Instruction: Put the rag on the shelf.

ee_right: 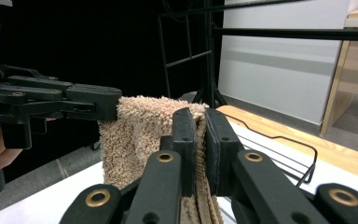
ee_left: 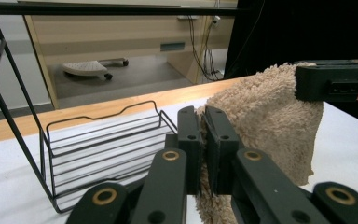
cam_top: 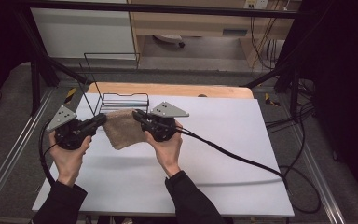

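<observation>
A folded beige terry towel (cam_top: 121,128) hangs above the white table (cam_top: 223,140), held up by its two top corners. My left gripper (cam_top: 103,118) is shut on the towel's left corner; in the left gripper view its jaws pinch the towel (ee_left: 270,116) edge between them (ee_left: 204,135). My right gripper (cam_top: 136,114) is shut on the right corner, the cloth (ee_right: 135,135) squeezed between its jaws (ee_right: 200,140). Each gripper view also shows the other gripper clamped on the far corner. The towel's lower edge hangs free above the table.
A black wire rack (cam_top: 121,100) with a tall wire back stands on the table just behind the towel, and appears as the wire rack (ee_left: 102,144) in the left gripper view. A black cable (cam_top: 242,161) trails right from my right gripper. A wooden board (cam_top: 177,89) edges the table's far side.
</observation>
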A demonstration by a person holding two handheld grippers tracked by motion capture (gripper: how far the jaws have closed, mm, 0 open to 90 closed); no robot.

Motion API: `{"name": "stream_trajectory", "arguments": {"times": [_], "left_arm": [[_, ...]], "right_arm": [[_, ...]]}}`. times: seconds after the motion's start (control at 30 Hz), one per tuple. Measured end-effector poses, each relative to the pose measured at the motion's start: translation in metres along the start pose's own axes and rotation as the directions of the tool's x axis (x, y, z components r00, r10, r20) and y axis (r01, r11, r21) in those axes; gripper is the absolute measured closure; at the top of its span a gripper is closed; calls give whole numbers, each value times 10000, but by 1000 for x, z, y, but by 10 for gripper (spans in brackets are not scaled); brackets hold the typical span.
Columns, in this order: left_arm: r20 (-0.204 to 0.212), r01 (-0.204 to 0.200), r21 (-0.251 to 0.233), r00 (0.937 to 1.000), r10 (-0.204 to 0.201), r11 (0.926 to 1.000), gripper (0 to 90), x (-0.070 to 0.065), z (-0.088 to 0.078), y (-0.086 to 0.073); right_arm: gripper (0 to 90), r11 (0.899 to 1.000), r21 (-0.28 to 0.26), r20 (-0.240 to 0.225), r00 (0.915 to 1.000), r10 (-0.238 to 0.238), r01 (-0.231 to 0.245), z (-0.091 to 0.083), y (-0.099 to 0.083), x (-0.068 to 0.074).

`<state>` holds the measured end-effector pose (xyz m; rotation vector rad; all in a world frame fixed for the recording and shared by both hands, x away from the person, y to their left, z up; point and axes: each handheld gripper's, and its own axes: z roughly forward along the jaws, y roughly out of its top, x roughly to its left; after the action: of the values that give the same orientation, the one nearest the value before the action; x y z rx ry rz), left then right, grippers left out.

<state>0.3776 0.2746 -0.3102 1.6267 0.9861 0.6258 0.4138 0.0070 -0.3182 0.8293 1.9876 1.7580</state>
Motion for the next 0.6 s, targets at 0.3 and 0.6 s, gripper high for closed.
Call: {"name": "stream_trajectory", "arguments": {"times": [0.3, 0.6], "left_arm": [[-52, 34, -296, 10000, -36, 9996, 851, 7, -3, 12], [-108, -22, -639, 9999, 15, 9980, 852, 12, -6, 28]], "right_arm": [[839, 9996, -268, 26, 10000, -96, 96, 5, 13, 3], [839, 9977, -651, 83, 9998, -183, 188, 9, 26, 6]]}}
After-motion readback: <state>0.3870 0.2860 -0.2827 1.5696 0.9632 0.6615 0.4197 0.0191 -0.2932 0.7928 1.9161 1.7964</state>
